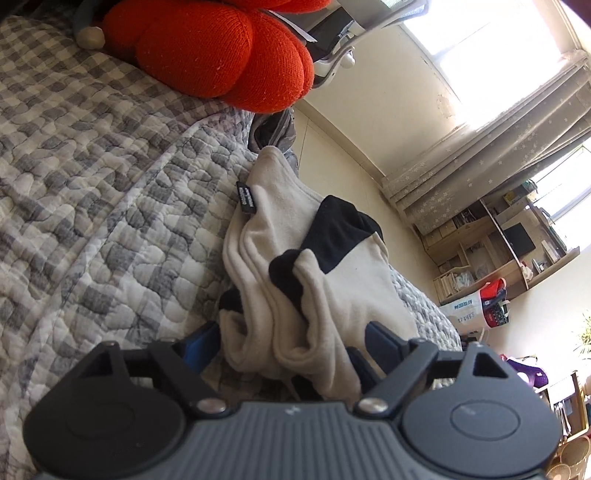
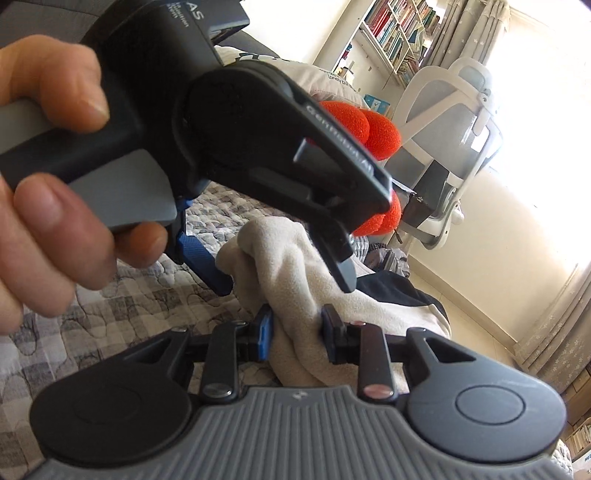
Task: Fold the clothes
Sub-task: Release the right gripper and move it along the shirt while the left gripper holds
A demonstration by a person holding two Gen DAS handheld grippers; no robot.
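A cream fleece garment with black patches and a small black tag lies bunched on the checked quilt. My left gripper stands open, its blue-padded fingers wide apart on either side of the bunched cloth. In the right wrist view that left gripper hangs over the garment, held by a person's hand, its jaws straddling the top fold without pinching it. Lower down, my right gripper is shut on a gathered ridge of the cream cloth, pads pressed in from both sides.
A red knitted cushion sits on the quilt beyond the garment. The bed's edge runs just right of the clothes, with floor and wall past it. A white office chair, bookshelves and curtains stand further off.
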